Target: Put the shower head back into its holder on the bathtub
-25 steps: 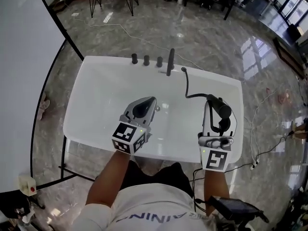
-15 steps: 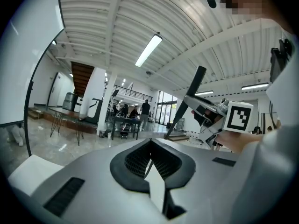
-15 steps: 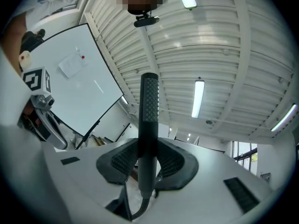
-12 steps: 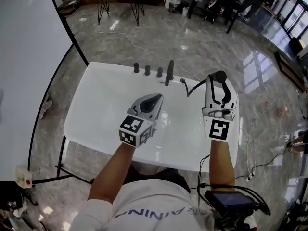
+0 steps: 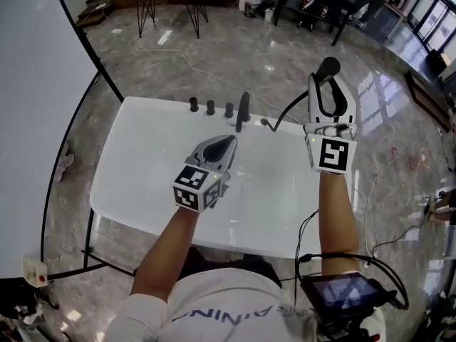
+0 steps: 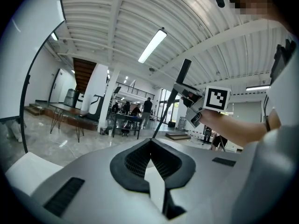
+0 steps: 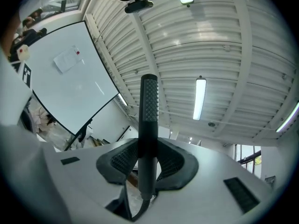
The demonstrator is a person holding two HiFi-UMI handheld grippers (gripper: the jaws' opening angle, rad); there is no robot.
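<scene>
The right gripper (image 5: 329, 85) has lifted the shower head (image 5: 328, 68), clamped upright between its jaws, beyond the bathtub's (image 5: 142, 164) far right corner, so the holder, presumably by the taps (image 5: 211, 107) on the far edge, lies below-left, while the left gripper (image 5: 226, 143) hovers closed on nothing.

white bathtub (image 5: 135, 184) is sitting on a glossy grey marble floor (image 5: 235, 55); three dark knobs (image 5: 211, 107) are lining up along its far rim, with a tall dark spout (image 5: 243, 110) standing just beside them on the right; a thin white cable (image 5: 187, 54) is snaking across the floor beyond the tub
</scene>
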